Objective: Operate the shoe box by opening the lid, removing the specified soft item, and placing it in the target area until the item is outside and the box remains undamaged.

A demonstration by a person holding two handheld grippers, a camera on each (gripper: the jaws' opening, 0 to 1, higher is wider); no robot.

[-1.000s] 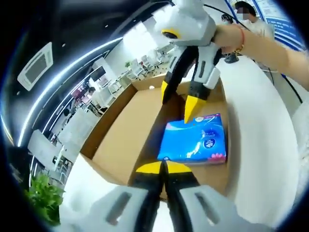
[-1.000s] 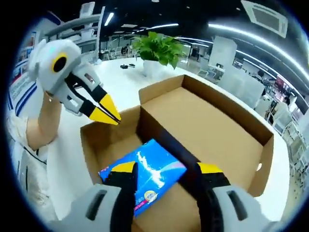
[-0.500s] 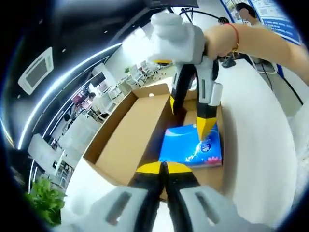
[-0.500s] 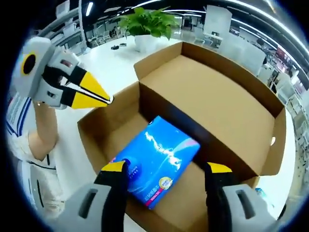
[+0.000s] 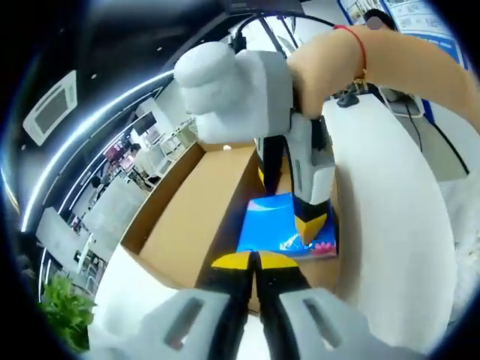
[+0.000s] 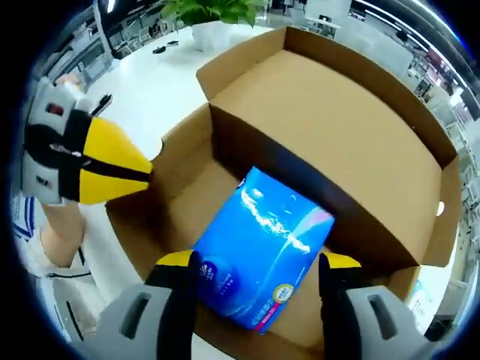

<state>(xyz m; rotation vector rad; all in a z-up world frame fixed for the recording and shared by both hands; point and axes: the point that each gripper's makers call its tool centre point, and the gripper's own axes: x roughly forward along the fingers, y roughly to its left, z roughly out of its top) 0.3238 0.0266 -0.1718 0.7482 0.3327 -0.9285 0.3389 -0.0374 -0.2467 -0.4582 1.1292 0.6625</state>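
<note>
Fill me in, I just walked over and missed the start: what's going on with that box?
A person is working with a gripper in each hand over an open cardboard box on a white table; its lid is folded back. The right gripper is down inside the box, its open jaws on either side of a blue soft pack, not yet closed on it. The left gripper, jaws shut, sits at the box's edge. The pack lies in the box.

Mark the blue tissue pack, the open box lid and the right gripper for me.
blue tissue pack (image 6: 259,259), right gripper view, middle of its top face
open box lid (image 6: 330,120), right gripper view, inner face
right gripper (image 6: 259,270), right gripper view, midway between its yellow tips
</note>
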